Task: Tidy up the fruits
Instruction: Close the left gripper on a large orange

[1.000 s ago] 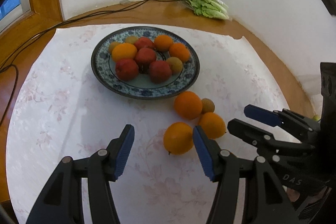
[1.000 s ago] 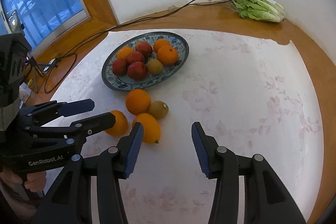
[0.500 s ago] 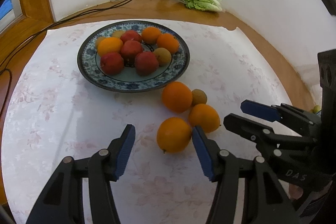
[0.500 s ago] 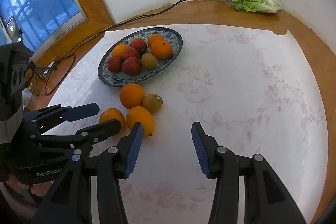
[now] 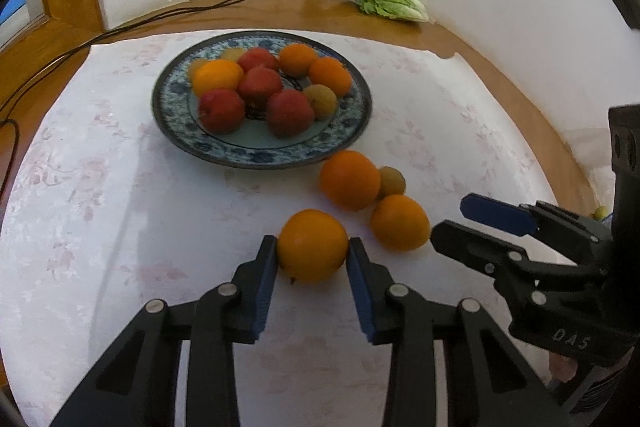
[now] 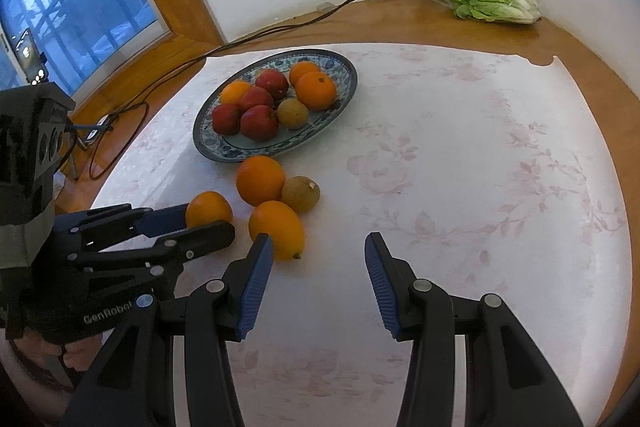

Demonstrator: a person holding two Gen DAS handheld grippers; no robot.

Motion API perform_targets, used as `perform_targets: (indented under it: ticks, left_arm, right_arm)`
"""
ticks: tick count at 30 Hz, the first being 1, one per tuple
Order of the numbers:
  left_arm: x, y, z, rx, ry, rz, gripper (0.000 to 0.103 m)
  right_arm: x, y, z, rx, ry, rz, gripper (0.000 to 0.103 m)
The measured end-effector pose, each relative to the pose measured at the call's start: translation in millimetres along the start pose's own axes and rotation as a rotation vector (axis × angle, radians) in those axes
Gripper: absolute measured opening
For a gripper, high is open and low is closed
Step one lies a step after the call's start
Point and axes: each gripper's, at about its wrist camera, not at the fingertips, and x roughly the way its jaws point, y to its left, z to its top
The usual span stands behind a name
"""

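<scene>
On a floral tablecloth (image 5: 120,227), the left gripper (image 5: 312,259), whose jaws have just been closing, grips the nearest orange (image 5: 312,245) just near of the fruit plate (image 5: 260,155), while the right gripper (image 6: 318,267) hovers open beside it.

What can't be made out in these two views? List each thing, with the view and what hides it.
- Back of the plate, left wrist view: two pale fruits sit behind the oranges and red fruits, blurred; kind unclear.
- Orange in the left gripper: its underside is hidden, so table contact is unclear. In the right wrist view the fingers cover half.
- Small yellow-green thing, left wrist view: mostly behind the right gripper.
</scene>
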Motion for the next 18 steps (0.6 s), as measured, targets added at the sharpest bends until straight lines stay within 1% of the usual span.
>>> perform_targets:
  ticks: [11,18]
  left_arm:
    - [-9,29,2,-0.075,-0.025,0.035,0.036]
    - [-9,36,2,-0.088,-0.026,0.035,0.036]
  right_arm:
    - [9,15,1,-0.025,0.017,0.016,0.049]
    - [17,20,2,-0.031,0.026,0.015,0.049]
